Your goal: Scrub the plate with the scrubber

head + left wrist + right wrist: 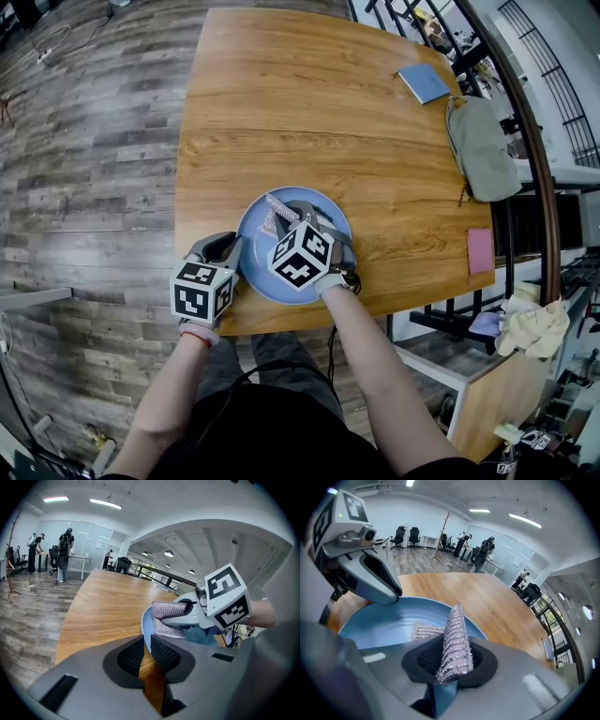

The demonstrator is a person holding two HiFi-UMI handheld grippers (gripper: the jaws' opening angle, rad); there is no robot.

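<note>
1. Head view: wooden tabletop (pixel 281 103) on a grey plank floor (pixel 84 141). Blue plate (pixel 253 272) sits at the near edge with the scrubber (pixel 277 214) on it. The blue pad (pixel 424 82) and grey bag (pixel 483 150) by the far right corner only show up here.
2. Left gripper view: left claw (pixel 146 644) is clenched on the plate's rim. Office room behind, people (pixel 65 550) way back.
3. Right gripper view: right claw (pixel 451 656) is grasping the silvery scrubber, its other end down on the plate.

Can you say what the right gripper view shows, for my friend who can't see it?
The right gripper pinches a sparkly silver scrubber between its jaws, over a blue plate. At upper left, the left gripper holds the plate's rim. The plate sits on a wooden table in a big office.
</note>
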